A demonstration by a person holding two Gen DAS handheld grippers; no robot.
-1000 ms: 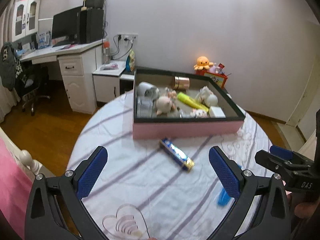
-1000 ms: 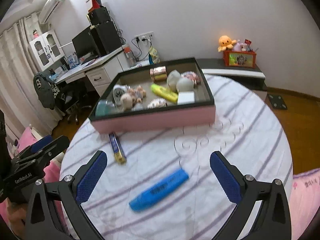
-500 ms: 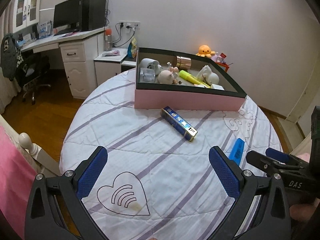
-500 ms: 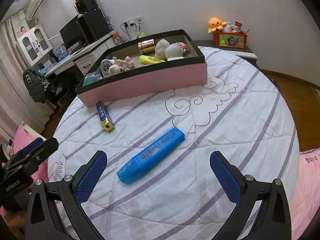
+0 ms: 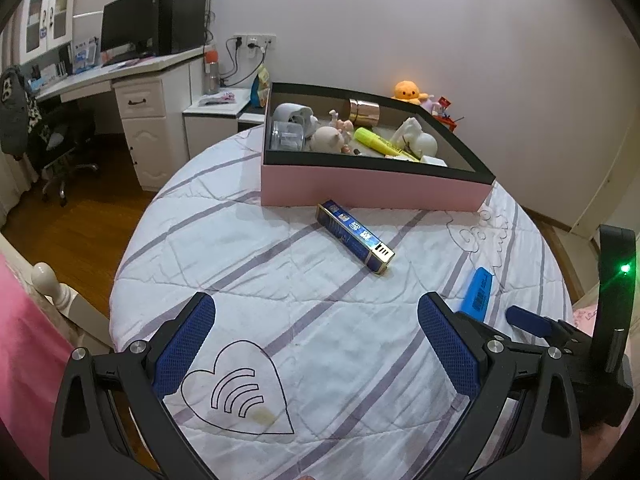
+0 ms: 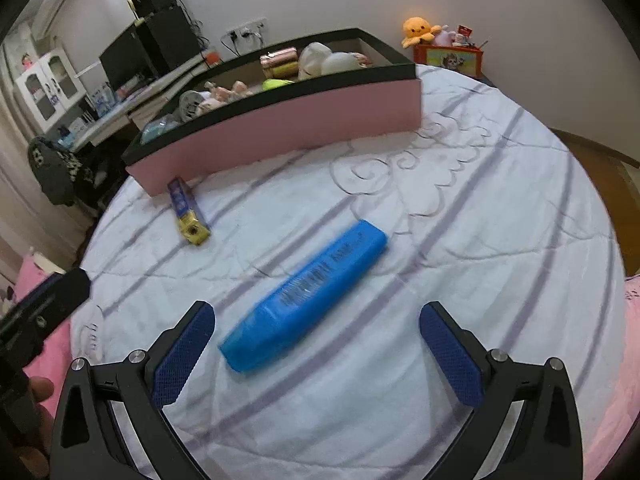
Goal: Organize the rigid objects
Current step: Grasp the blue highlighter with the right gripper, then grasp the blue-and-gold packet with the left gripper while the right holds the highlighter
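A blue highlighter [image 6: 306, 294] lies on the white striped cloth, just ahead of my right gripper [image 6: 318, 354], which is open and empty above the cloth. It also shows in the left wrist view [image 5: 478, 294]. A dark blue and gold box [image 5: 354, 236] lies in front of the pink tray [image 5: 372, 190]; it shows in the right wrist view too [image 6: 188, 214]. The tray [image 6: 280, 132] holds several small toys and a yellow highlighter [image 5: 380, 142]. My left gripper [image 5: 318, 350] is open and empty, low over the near side of the table.
The round table [image 5: 224, 248] drops off to a wooden floor on the left. A desk with a monitor [image 5: 128, 28] and a chair [image 5: 60, 148] stand far left. A shelf with an orange plush [image 5: 408, 92] is behind the tray. Pink bedding [image 5: 24, 360] lies near left.
My right gripper has moved down and closer to the blue highlighter, which now fills the middle of its view. My left gripper has drawn back slightly and stays open.
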